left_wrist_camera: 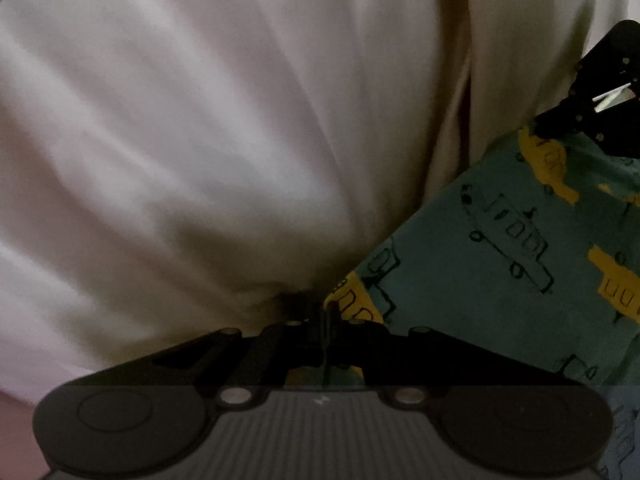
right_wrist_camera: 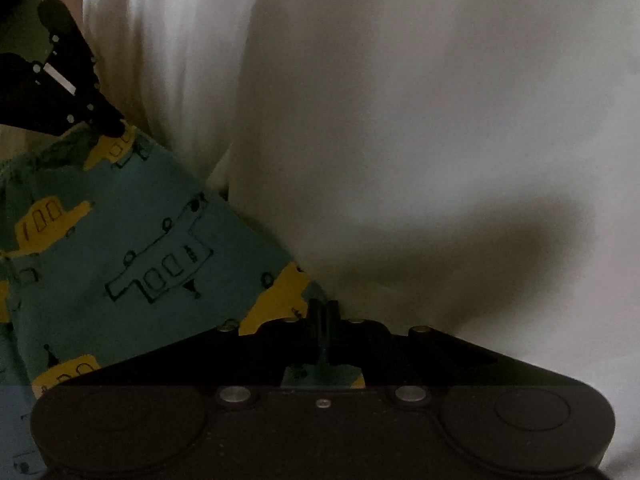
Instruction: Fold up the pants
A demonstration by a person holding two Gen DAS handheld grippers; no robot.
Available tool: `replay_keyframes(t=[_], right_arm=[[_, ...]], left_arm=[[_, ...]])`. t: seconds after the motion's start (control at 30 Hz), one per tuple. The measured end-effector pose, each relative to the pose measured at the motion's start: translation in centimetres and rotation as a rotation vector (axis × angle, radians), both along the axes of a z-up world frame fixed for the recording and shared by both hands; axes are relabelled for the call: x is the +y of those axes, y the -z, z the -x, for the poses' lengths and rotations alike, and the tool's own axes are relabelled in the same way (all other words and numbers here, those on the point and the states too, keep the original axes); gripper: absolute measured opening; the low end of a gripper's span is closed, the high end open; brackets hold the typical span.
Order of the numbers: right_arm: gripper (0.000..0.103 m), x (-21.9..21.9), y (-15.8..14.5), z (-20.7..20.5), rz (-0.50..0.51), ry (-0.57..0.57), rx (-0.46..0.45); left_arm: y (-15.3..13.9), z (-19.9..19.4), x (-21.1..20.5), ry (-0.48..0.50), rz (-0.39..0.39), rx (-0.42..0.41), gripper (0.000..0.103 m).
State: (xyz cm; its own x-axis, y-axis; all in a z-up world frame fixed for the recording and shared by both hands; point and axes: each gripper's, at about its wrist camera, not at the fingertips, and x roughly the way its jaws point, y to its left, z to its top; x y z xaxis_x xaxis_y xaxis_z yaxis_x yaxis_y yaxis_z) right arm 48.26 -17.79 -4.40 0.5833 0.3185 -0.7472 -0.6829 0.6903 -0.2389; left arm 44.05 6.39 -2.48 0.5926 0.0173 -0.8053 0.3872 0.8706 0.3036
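The pants [left_wrist_camera: 500,248] are teal cloth printed with yellow and outlined vehicles. In the left wrist view my left gripper [left_wrist_camera: 325,312] is shut on a corner of them, and the cloth stretches up to the right. At the far end of that stretch my right gripper [left_wrist_camera: 540,122] pinches the other corner. The right wrist view mirrors this: my right gripper [right_wrist_camera: 324,312] is shut on a corner of the pants [right_wrist_camera: 132,240], and my left gripper [right_wrist_camera: 114,126] grips the cloth at the upper left. Both views are dim.
A person's white garment [left_wrist_camera: 220,120] fills most of the left wrist view, close behind the held cloth. The same white garment [right_wrist_camera: 420,120] fills the right wrist view. A pinkish surface [left_wrist_camera: 16,420] shows at the lower left corner.
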Motion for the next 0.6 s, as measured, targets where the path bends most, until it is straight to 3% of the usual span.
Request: replay_keyframes(t=[0.1,0.23,0.6], right_arm=[[0.000,-0.5,0.2,-0.2,-0.026,-0.002,0.021],[0.000,-1.2,0.1,-1.1,-0.065,-0.001,0.042],[0.009,-4.2,0.1,-3.0,-0.141,0.001,0.124]], left_arm=[[0.1,-0.5,0.8,0.004,0.032,0.021,0.007],[-0.1,-1.4,2.3,-0.004,0.065,0.050,0.025],[0.1,-5.1,4.3,0.005,0.132,0.187,0.031]])
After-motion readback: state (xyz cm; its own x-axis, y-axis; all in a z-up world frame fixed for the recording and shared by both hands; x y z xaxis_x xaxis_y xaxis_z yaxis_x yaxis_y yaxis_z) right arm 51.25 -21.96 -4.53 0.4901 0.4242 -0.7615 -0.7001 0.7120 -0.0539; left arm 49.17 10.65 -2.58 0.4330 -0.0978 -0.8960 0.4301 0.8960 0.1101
